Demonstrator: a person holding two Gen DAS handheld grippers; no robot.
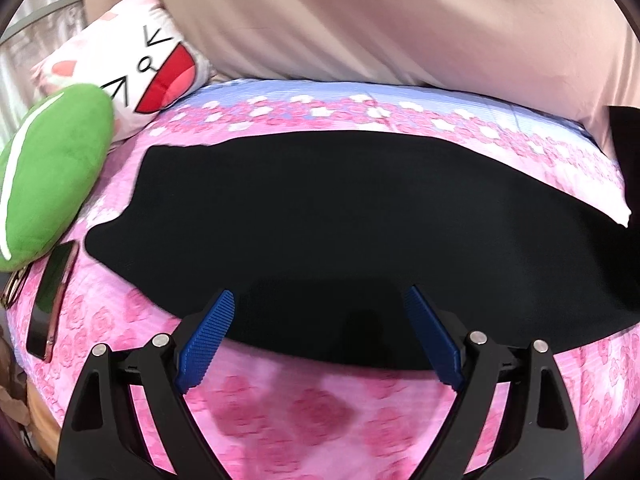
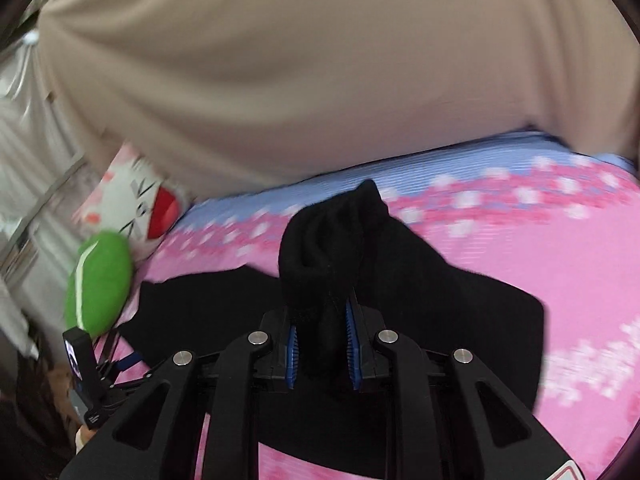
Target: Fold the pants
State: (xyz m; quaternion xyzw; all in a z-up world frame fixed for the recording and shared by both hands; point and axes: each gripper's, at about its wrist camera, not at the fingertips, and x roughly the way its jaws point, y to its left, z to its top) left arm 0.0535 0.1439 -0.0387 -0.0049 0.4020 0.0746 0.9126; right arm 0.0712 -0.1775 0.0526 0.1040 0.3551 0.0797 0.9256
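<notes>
Pants, black, lie spread flat across the bed in the left wrist view, running from left to right over the pink rose-print sheet; nearest edge of the fabric sits between the tips of the left gripper; left jaws stand wide apart, blue ribbed pads clear of the cloth, nothing pinched; whether the tips touch the fabric cannot be told; in the right wrist view the right gripper has its jaws closed narrow on a bunched end of the pants, a gathered wad sticking up past the pads, the rest of the garment draping down and away onto the sheet on both sides; that view is motion-blurred; the other gripper's body shows at lower left of that view, detail too small to read; left of the pants, near the bed edge, a phone lies face up on the sheet; just beyond it a green plush cushion, then a white cartoon-face pillow with a red open mouth, touching the cushion; farthest back, a person's beige garment fills the top of both views, hanging over the blue band of the sheet.
</notes>
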